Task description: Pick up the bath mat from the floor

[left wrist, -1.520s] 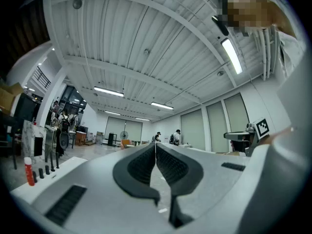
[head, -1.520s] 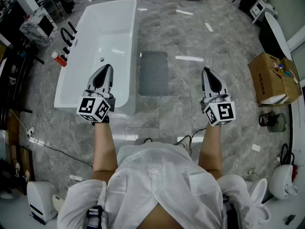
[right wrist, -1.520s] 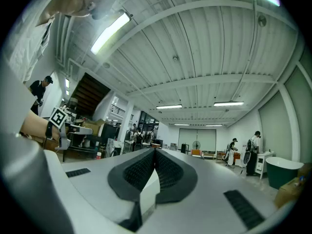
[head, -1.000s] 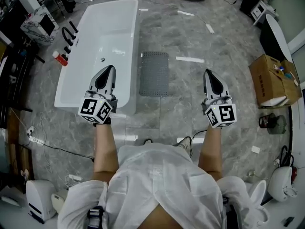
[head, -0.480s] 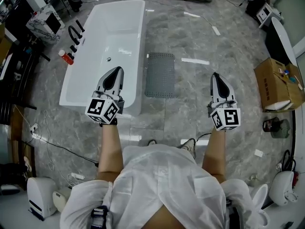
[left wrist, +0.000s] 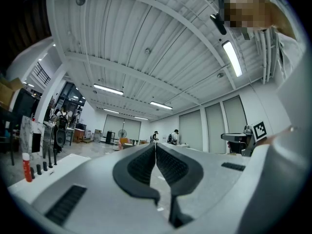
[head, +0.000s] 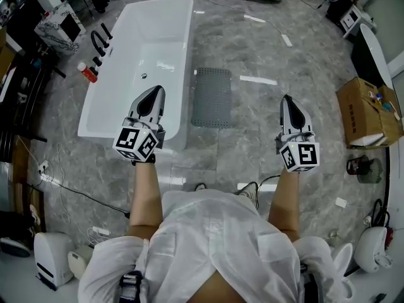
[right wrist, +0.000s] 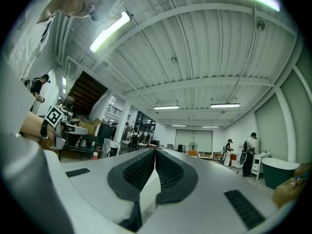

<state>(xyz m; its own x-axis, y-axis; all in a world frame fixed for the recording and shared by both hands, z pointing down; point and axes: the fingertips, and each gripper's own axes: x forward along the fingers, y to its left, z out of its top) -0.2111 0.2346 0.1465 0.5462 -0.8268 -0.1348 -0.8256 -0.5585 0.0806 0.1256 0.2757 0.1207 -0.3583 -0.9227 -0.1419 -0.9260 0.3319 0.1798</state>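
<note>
Left hand-held gripper (head: 153, 93) is held out over the near end of the white bathtub (head: 148, 49); its jaws are pressed together with nothing between them; the right hand-held gripper (head: 288, 101) is held out over the grey marbled floor (head: 252, 137), its jaws likewise closed and empty; the two are kept well apart, both pointed away from the person; the grey bath mat (head: 211, 97) is laid flat on the floor just beside the bathtub's long right side, between the two hand-held grippers in the head view, touched by neither; a red bottle (head: 87, 72) is seen by the bathtub's left side; an open cardboard box (head: 363, 109) is seen at the far right.
</note>
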